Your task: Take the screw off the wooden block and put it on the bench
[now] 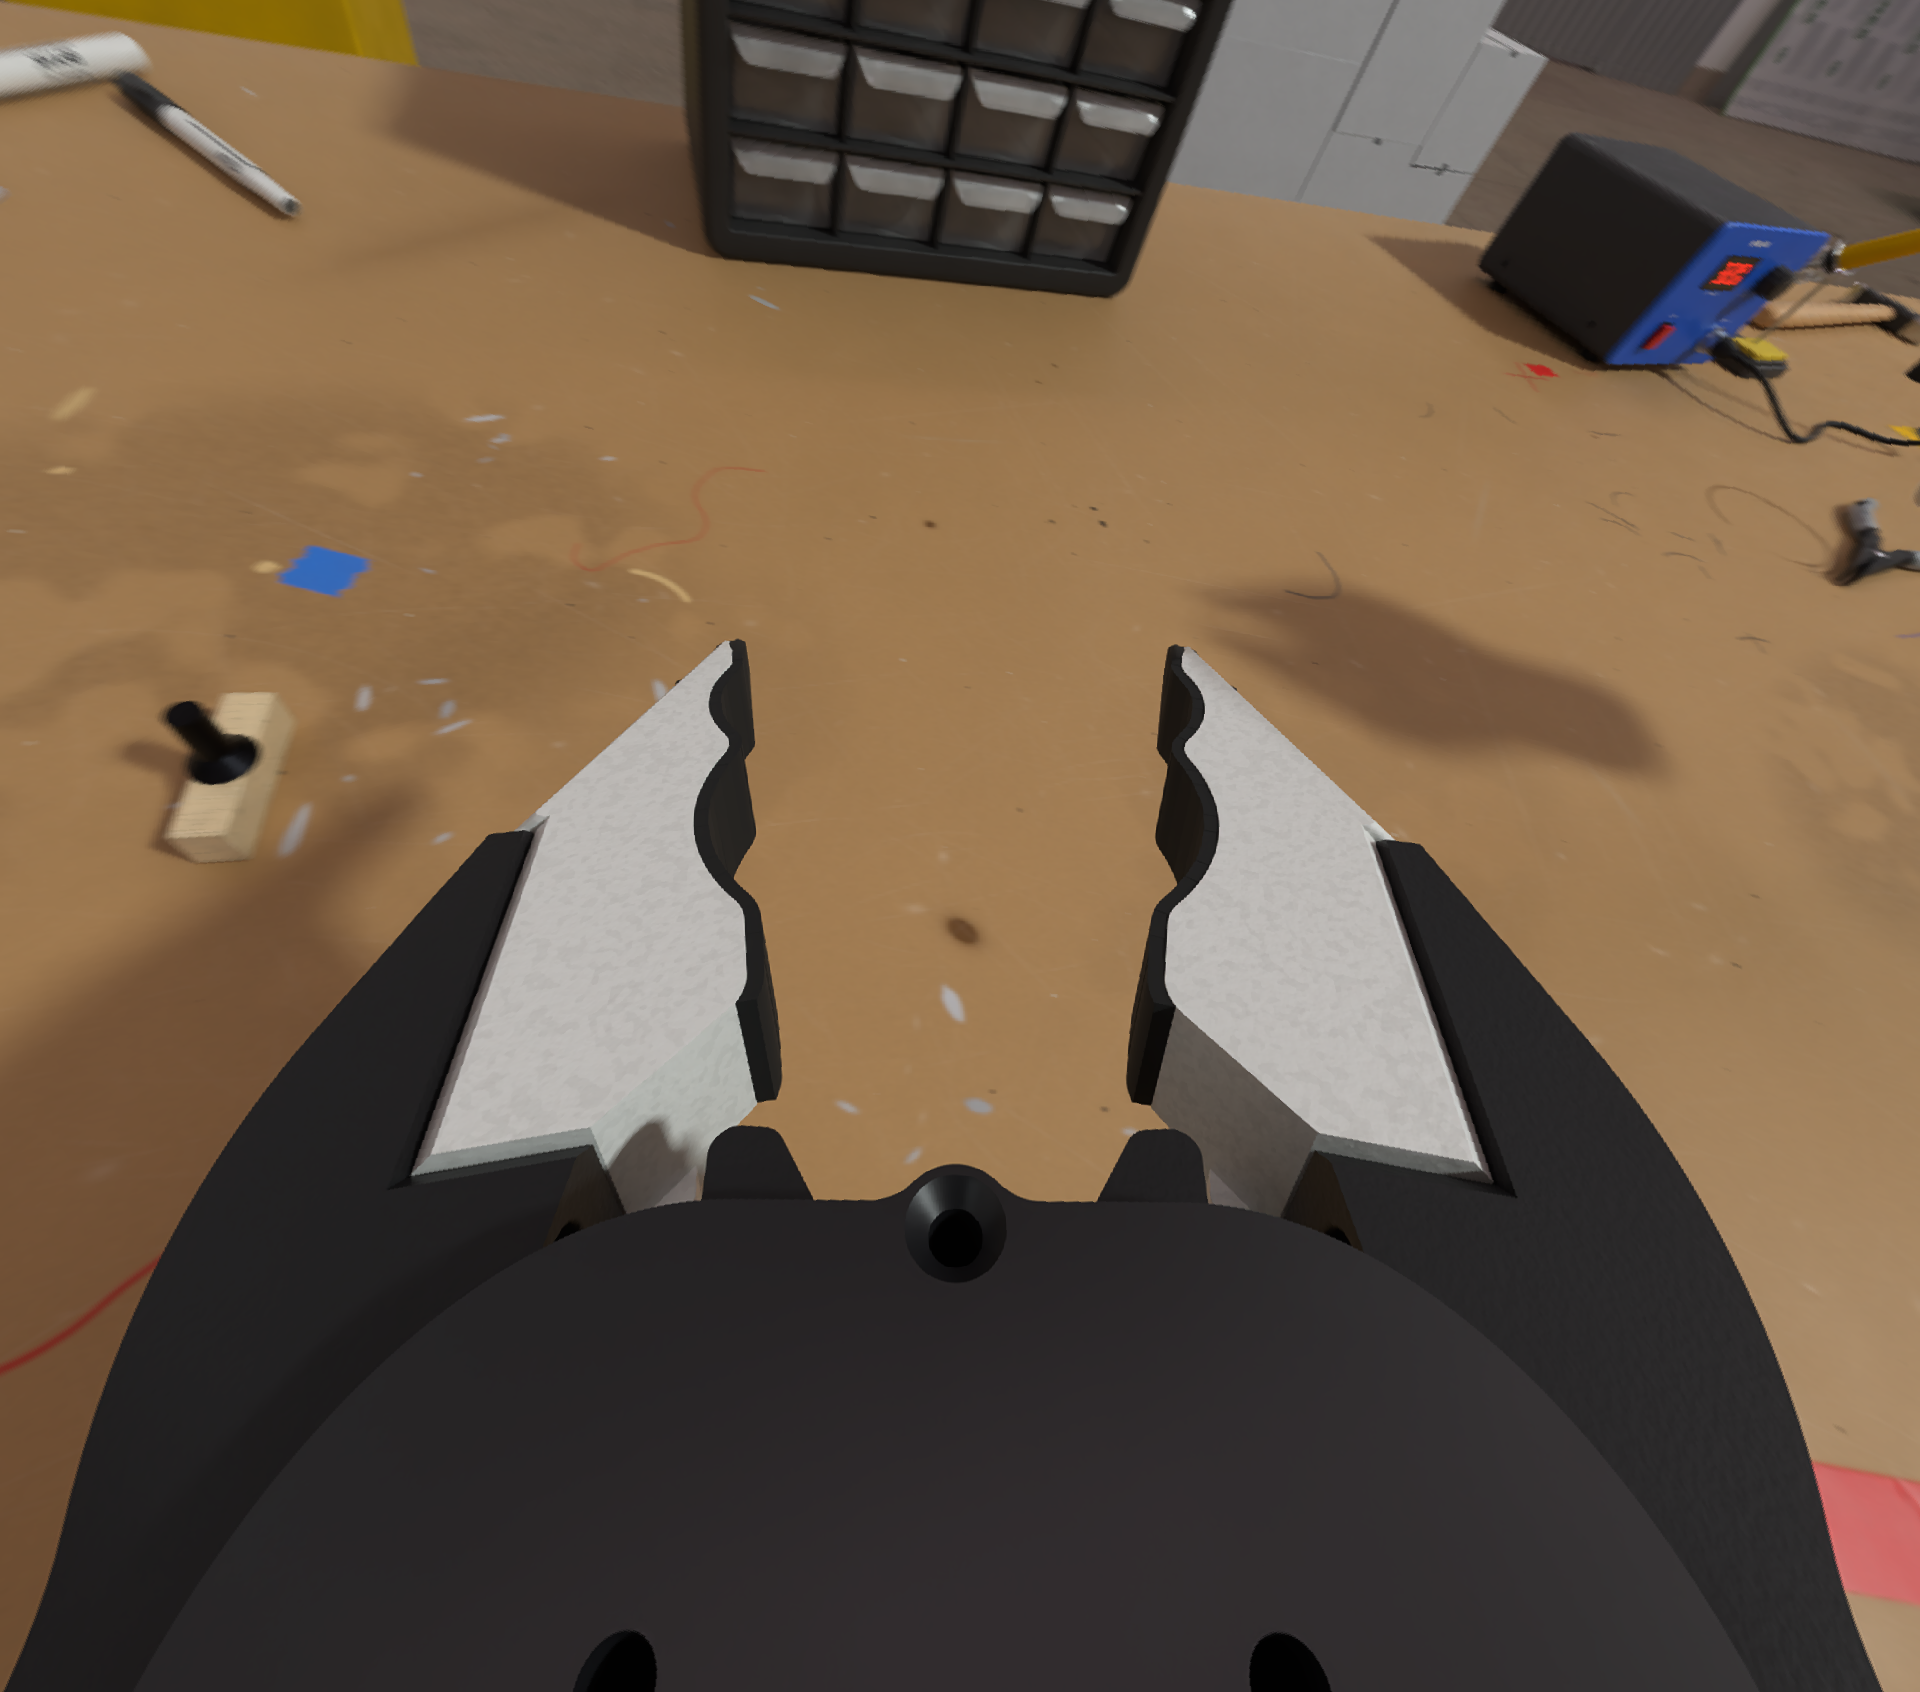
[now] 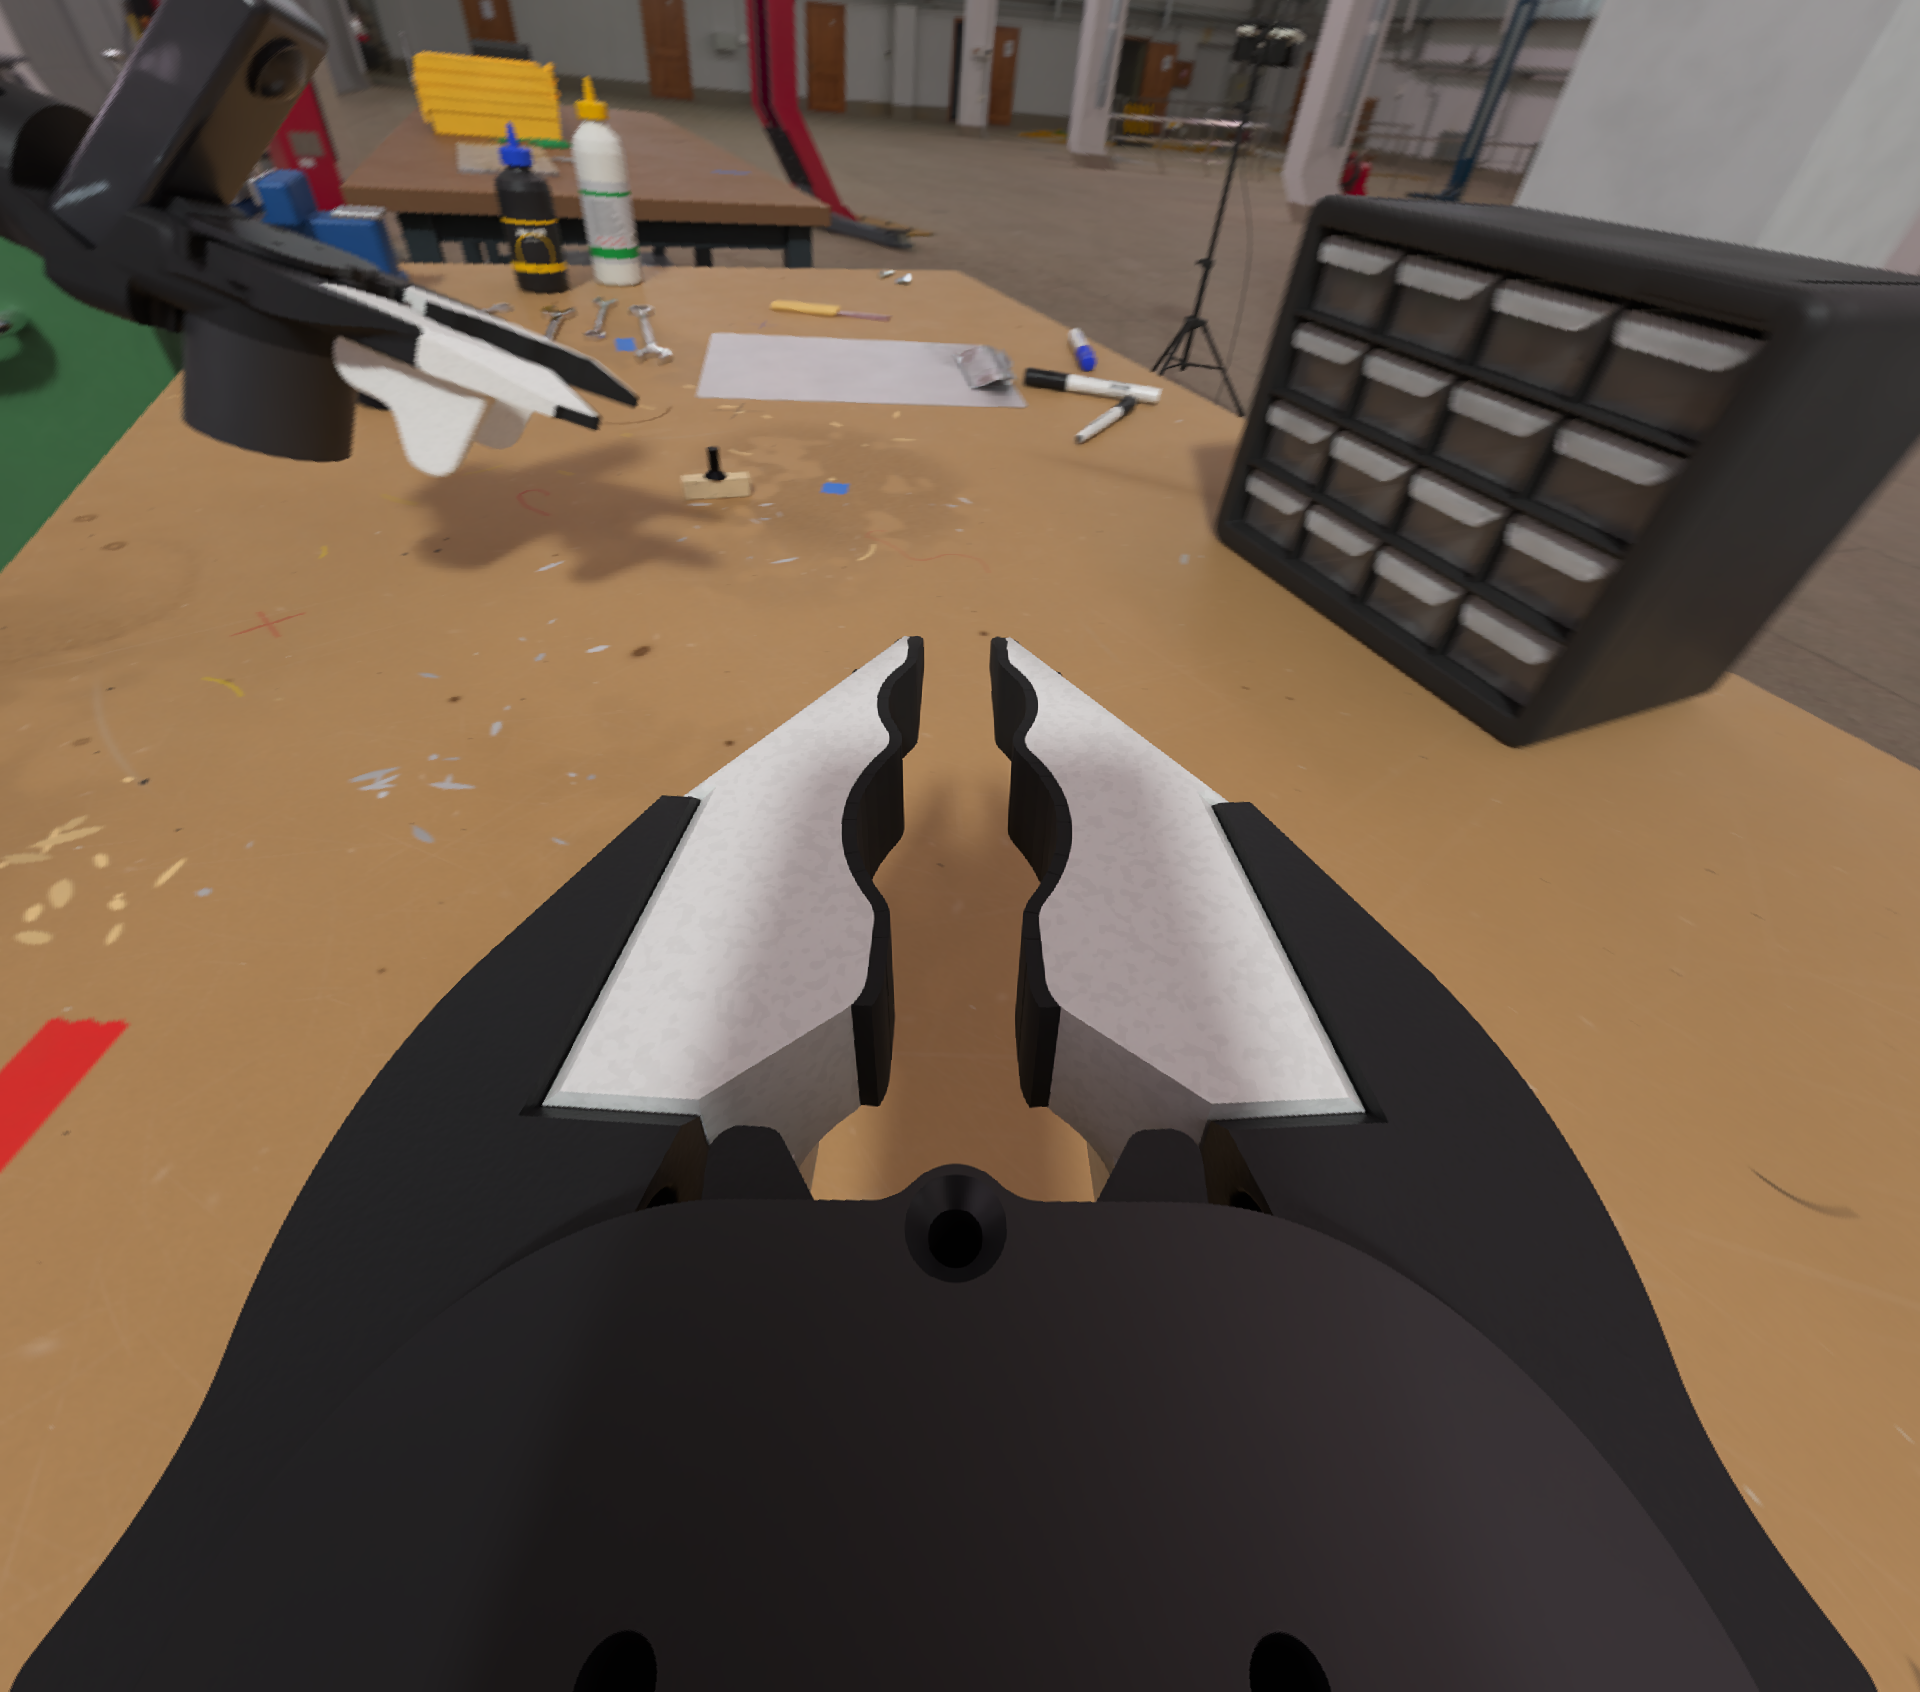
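Black screw (image 2: pixel 714 463) upright in wooden block (image 2: pixel 717 486).

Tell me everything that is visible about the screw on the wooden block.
The screw is black all over, with a matte look, and has a wide round flange and a short stem. It stands about upright on the top face of the small pale wooden block, flange down, near one end. The block lies flat on the bench. Only the block touches the screw; the left gripper is open, off to the side, and clear of it.
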Controlling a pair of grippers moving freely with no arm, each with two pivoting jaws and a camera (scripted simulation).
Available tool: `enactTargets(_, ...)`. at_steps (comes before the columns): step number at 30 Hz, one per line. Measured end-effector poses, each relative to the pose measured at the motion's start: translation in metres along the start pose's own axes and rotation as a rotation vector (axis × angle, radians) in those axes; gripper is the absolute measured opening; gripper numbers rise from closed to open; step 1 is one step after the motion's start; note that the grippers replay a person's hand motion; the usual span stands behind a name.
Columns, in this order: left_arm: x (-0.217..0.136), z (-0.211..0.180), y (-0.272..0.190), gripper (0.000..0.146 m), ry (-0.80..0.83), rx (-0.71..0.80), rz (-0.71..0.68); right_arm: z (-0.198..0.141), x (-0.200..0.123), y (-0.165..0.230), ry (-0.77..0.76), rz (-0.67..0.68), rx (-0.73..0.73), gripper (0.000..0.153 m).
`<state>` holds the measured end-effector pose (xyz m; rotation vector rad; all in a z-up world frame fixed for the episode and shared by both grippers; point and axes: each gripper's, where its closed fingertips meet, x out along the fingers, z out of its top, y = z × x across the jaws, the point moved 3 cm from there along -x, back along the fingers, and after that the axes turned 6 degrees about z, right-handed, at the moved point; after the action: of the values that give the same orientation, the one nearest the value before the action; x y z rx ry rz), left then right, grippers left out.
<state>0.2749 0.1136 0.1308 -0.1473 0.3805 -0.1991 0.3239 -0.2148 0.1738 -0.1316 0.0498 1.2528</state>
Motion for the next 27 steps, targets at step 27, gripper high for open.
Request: enactTargets(27, -0.034, -0.033, 0.059, 0.085, 0.002, 0.066, 0.148, -0.002, 0.072, 0.057, 0.123, 0.187, -0.048, 0.014)
